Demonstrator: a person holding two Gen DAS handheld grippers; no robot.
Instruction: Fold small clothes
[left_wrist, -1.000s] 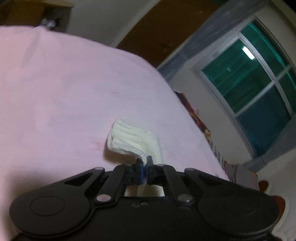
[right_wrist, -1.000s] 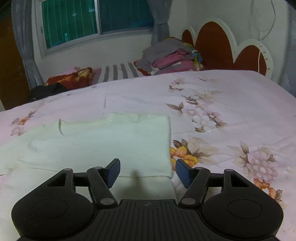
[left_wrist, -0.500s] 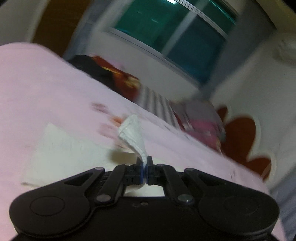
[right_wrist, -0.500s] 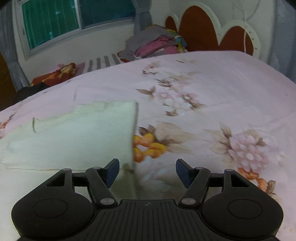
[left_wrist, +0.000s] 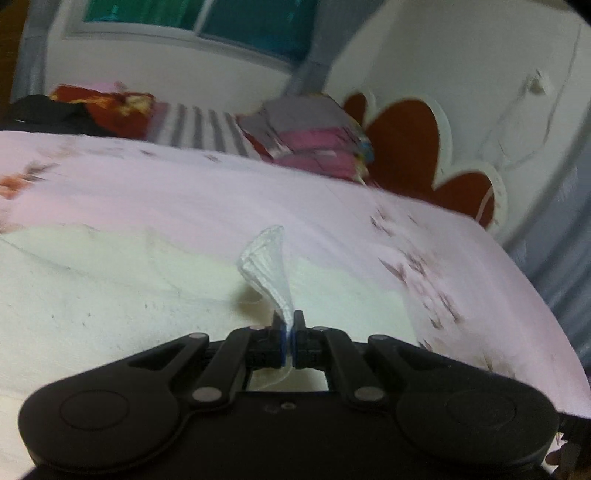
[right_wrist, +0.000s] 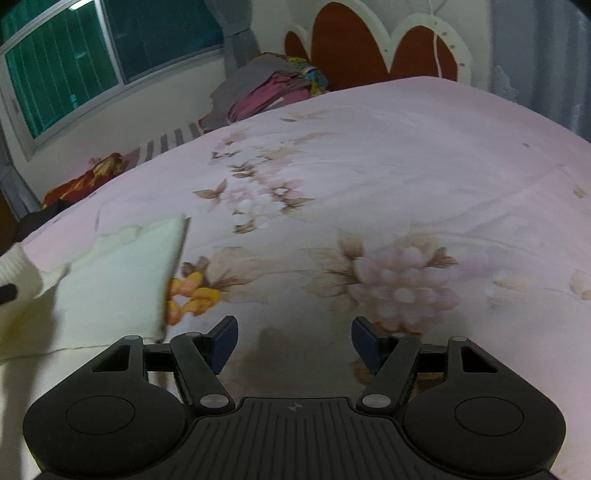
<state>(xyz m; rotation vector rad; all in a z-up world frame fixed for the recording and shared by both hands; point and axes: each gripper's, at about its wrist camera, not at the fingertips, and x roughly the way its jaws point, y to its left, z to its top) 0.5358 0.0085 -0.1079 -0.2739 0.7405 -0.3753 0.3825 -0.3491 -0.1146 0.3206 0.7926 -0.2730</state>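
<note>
Mid-fold on the cream knitted garment (left_wrist: 110, 288), spread flat on the pink floral bedsheet (left_wrist: 221, 192): ribbed white cuff (left_wrist: 267, 266) pinched in the clamped left gripper (left_wrist: 289, 334) and lifted clear above the body panel, probably a sleeve on its way across. Next, likely: lower the cuff onto the panel, release, smooth the crease; right gripper (right_wrist: 293, 341) useful for pinning the garment's straight edge (right_wrist: 173, 273). Left gripper tilted downward over the cloth; right gripper also angled down, jaws apart and empty, over bare sheet just beside that edge.
</note>
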